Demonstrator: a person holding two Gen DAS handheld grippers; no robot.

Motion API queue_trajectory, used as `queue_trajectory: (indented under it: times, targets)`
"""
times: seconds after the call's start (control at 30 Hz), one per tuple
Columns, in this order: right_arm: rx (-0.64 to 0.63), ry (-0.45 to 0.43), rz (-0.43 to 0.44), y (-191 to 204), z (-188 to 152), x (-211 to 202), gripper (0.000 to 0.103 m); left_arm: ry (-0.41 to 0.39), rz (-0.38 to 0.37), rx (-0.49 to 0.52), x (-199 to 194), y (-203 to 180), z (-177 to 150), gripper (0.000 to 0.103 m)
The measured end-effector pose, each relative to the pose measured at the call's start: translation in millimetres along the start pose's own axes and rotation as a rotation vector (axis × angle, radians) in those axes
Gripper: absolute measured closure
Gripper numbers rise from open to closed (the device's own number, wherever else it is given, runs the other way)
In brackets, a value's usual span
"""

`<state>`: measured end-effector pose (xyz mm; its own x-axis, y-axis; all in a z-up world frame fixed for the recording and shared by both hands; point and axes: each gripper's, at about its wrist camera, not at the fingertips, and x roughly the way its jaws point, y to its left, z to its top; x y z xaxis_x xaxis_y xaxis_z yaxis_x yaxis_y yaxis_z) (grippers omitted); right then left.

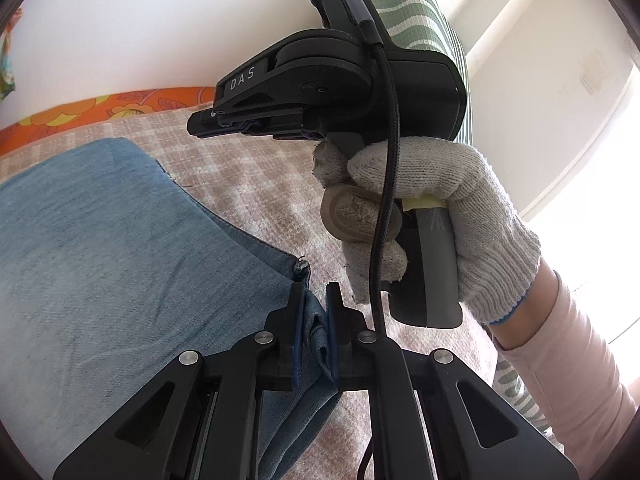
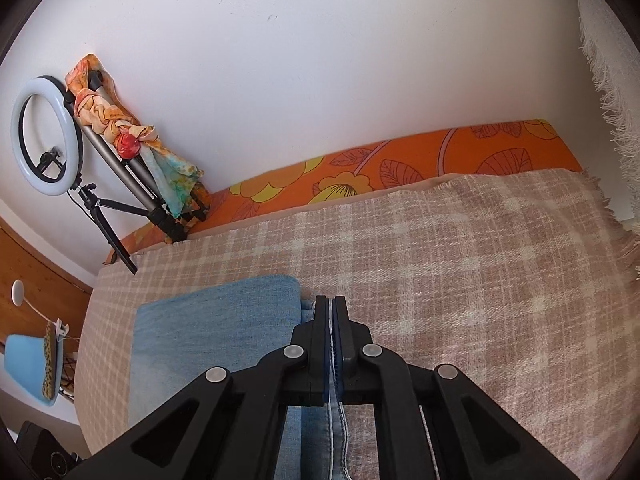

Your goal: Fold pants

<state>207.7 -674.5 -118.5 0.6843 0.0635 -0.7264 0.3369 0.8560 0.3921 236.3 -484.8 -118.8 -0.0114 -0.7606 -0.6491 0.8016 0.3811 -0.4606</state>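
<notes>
Light blue denim pants [image 1: 120,248] lie folded on a beige plaid blanket [image 1: 240,184]; they also show in the right wrist view [image 2: 216,320]. My left gripper [image 1: 315,308] is shut on a bunched corner of the pants at their right edge. My right gripper [image 2: 331,320] is shut on a thin hemmed edge of the pants, which hangs down between the fingers [image 2: 320,336]. In the left wrist view the right gripper's body [image 1: 340,80] is held by a gloved hand [image 1: 440,216] just above and right of the left gripper.
An orange floral mattress edge [image 2: 400,160] runs along the white wall behind the blanket [image 2: 480,260]. A ring light on a tripod [image 2: 44,136] with a colourful scarf stands at far left. A green striped cushion [image 1: 412,4] and a bright window are at the right.
</notes>
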Motion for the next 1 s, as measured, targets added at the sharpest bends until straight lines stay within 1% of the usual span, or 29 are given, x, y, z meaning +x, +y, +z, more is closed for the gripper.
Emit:
queue_trajectory:
  times: [0.07, 0.13, 0.17, 0.2, 0.27, 0.3, 0.37, 0.4, 0.43, 0.47, 0.5, 0.53, 0.57, 0.6, 0.67, 0.8, 1.0]
  targets:
    - [-0.009, -0.011, -0.015, -1, -4, -9, 0.099, 0.004, -0.003, -0.001, 4, -4, 0, 0.094]
    - [-0.017, -0.02, -0.025, -2, -8, -19, 0.095, 0.01, 0.002, 0.004, 8, -7, -1, 0.094]
    - [-0.016, -0.027, -0.028, -2, -10, -24, 0.089, 0.013, 0.003, 0.008, 6, -8, -3, 0.094]
    - [-0.013, -0.036, -0.033, -3, -12, -29, 0.083, 0.015, 0.007, 0.013, 5, -11, -4, 0.09]
    - [-0.01, -0.047, -0.035, -3, -15, -38, 0.078, 0.024, -0.001, 0.018, 0, -17, -6, 0.088]
    - [-0.009, -0.051, -0.036, -3, -16, -43, 0.072, 0.022, -0.002, 0.028, -4, -21, -7, 0.087]
    - [-0.016, -0.057, -0.053, 1, -19, -49, 0.063, 0.017, 0.005, 0.053, -4, -38, -4, 0.079]
    - [-0.022, -0.061, -0.066, 3, -22, -51, 0.06, 0.014, 0.008, 0.065, -8, -41, -4, 0.072]
    - [-0.028, -0.063, -0.074, 5, -24, -53, 0.06, 0.011, 0.015, 0.077, -12, -44, -4, 0.069]
    - [-0.035, -0.063, -0.078, 7, -26, -55, 0.06, 0.009, 0.026, 0.084, -17, -48, -5, 0.063]
    - [-0.041, -0.064, -0.082, 8, -29, -58, 0.058, 0.008, 0.036, 0.084, -22, -49, -5, 0.06]
    - [-0.048, -0.066, -0.086, 10, -31, -60, 0.055, 0.006, 0.037, 0.084, -27, -49, -5, 0.06]
    - [-0.057, -0.068, -0.091, 13, -33, -62, 0.047, 0.003, 0.042, 0.084, -33, -49, -6, 0.059]
    - [-0.068, -0.068, -0.093, 16, -36, -63, 0.04, -0.004, 0.052, 0.083, -39, -48, -6, 0.055]
    - [-0.093, -0.061, -0.093, 20, -40, -65, 0.036, -0.018, 0.081, 0.081, -53, -43, -8, 0.05]
    - [-0.121, -0.034, -0.093, 23, -49, -64, 0.027, -0.05, 0.157, 0.078, -80, -23, -18, 0.05]
    - [-0.145, 0.042, -0.058, 27, -57, -47, 0.026, -0.066, 0.255, -0.023, -119, 29, -36, 0.048]
